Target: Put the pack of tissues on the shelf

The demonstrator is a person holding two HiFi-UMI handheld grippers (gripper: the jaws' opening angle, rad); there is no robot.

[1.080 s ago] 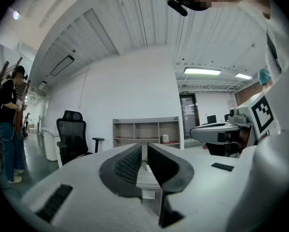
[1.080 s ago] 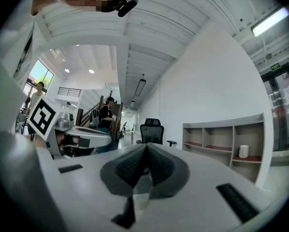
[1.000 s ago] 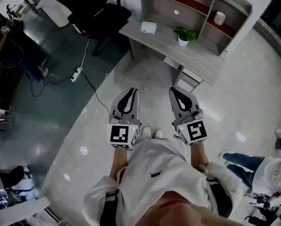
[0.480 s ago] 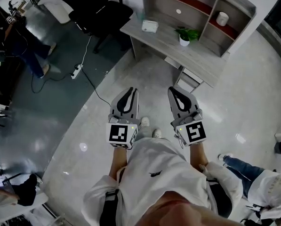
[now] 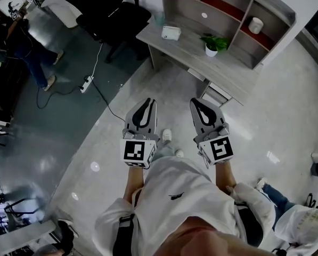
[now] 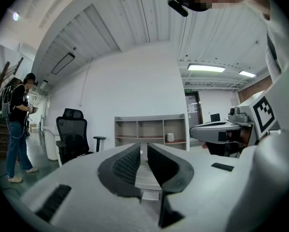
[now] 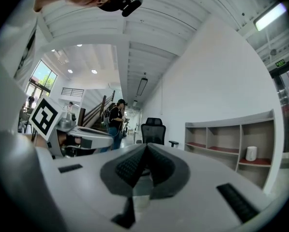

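Note:
The white pack of tissues lies on the grey desk at its left end, in front of the open-fronted shelf. Both grippers are held out at waist height over the floor, well short of the desk. My left gripper has its jaws together with only a thin slit between the tips and nothing in them. The right gripper has its tips touching and is empty too. The left gripper view looks past the left gripper at the shelf. The right gripper points left of the shelf.
A small potted plant stands on the desk and a white jar in a shelf compartment. A black office chair stands left of the desk. A cable and power strip lie on the floor. A person stands far left.
The desk and shelf have shifted slightly right in the head view as I step forward. Both grippers keep the same pose. People at the left and lower right have moved.

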